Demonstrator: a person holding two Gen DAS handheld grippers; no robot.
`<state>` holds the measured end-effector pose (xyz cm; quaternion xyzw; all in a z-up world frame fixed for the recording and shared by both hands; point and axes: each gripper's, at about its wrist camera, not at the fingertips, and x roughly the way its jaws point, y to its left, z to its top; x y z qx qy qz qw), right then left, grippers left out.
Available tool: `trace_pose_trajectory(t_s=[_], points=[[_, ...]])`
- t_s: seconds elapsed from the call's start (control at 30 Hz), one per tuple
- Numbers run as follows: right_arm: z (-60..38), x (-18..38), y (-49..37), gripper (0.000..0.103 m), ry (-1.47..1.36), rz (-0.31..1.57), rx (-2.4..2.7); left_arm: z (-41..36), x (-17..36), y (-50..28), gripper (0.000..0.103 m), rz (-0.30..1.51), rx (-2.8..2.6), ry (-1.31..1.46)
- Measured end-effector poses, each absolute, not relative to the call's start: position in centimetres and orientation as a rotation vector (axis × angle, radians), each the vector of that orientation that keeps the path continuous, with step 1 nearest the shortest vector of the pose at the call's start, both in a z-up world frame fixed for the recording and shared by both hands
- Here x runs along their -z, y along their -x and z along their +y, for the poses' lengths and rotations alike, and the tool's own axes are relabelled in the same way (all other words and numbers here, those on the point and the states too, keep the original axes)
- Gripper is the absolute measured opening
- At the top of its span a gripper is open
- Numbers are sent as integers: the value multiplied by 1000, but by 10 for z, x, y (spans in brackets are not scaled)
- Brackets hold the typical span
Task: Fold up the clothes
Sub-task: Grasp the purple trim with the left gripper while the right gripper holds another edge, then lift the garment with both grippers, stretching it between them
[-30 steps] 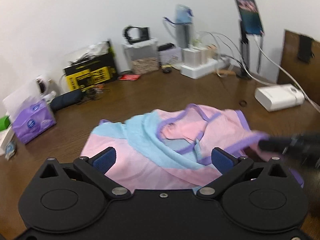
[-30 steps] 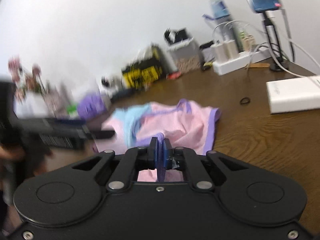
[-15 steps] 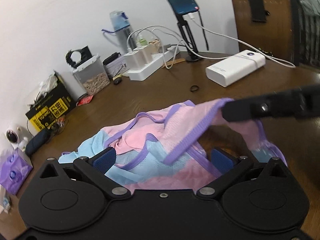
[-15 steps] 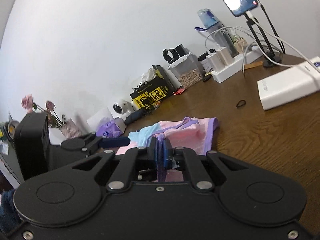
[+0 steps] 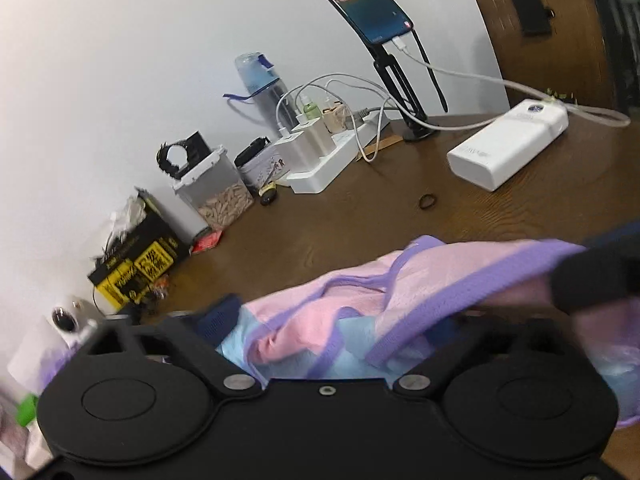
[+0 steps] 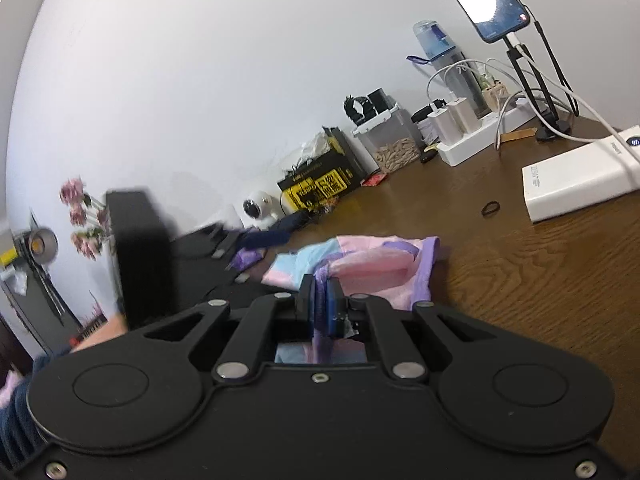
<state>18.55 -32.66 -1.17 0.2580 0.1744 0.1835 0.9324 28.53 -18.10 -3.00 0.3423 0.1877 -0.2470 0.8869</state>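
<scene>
A pink and light-blue garment with purple trim (image 5: 360, 312) lies bunched on the brown wooden table (image 5: 360, 216). My left gripper (image 5: 332, 324) is open, its blue pads on either side of the cloth and close above it. My right gripper (image 6: 321, 304) is shut on the garment's purple hem and holds that edge lifted; it shows in the left wrist view as a dark blurred bar (image 5: 592, 276) at the right. The garment also shows in the right wrist view (image 6: 372, 264), with the left gripper (image 6: 224, 256) blurred beyond it.
A white power bank (image 5: 508, 152), a black hair tie (image 5: 427, 201), a power strip with chargers (image 5: 332, 160), a phone on a stand (image 5: 364, 4), a water bottle (image 5: 260, 84), a clear food box (image 5: 212, 188) and a yellow-black box (image 5: 136, 264) line the back of the table. A small white camera (image 6: 256, 210) stands at the left.
My right gripper has kept its hold on the purple hem and carried it across over the garment. My left gripper has dropped closer to the cloth, still open.
</scene>
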Motion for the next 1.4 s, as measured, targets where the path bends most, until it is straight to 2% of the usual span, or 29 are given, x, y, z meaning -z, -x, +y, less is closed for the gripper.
trace_pose_trajectory(t_s=[0.03,0.07,0.27,0.33,0.37,0.43,0.5,0.53,0.57,0.73,0.77,0.8,0.83,0.97,1.07,1.37,1.4], points=[[-326,13,-185,7,-518,368,-361,-182,30,-288,11,401,534,-713],[-326,14,-185,7,-513,377,-350,-182,30,-288,8,406,552,-713],[-321,16,-184,11,-404,402,-259,-183,14,-282,4,385,555,-724],[-311,13,-183,25,-311,409,-222,-185,-2,-281,4,387,546,-702],[-304,12,-182,28,-264,411,-213,-186,-12,-280,4,381,539,-697],[-290,9,-180,41,-168,415,-211,-190,-30,-277,4,368,523,-689],[-272,5,-180,47,-78,409,-209,-194,-42,-276,4,359,520,-683],[-265,3,-181,54,-45,407,-201,-196,-49,-274,4,354,522,-678],[-260,2,-183,55,-24,409,-188,-197,-54,-273,4,349,523,-674],[-253,0,-193,54,-5,405,-128,-197,-65,-258,4,329,513,-670],[-253,1,-195,49,-7,412,-113,-196,-66,-256,4,331,510,-669],[-254,3,-197,38,-8,418,-100,-195,-66,-256,4,331,507,-668],[-255,4,-198,34,-7,421,-85,-192,-66,-255,4,330,496,-670],[-267,-4,-182,29,13,374,-5,-183,-65,-258,4,340,460,-672],[-278,-6,-178,20,10,361,35,-180,-68,-250,4,337,498,-654],[-293,-4,-177,19,-33,383,55,-188,-76,-215,4,272,573,-681],[-293,-4,-175,9,-32,374,60,-187,-75,-216,4,275,565,-682]])
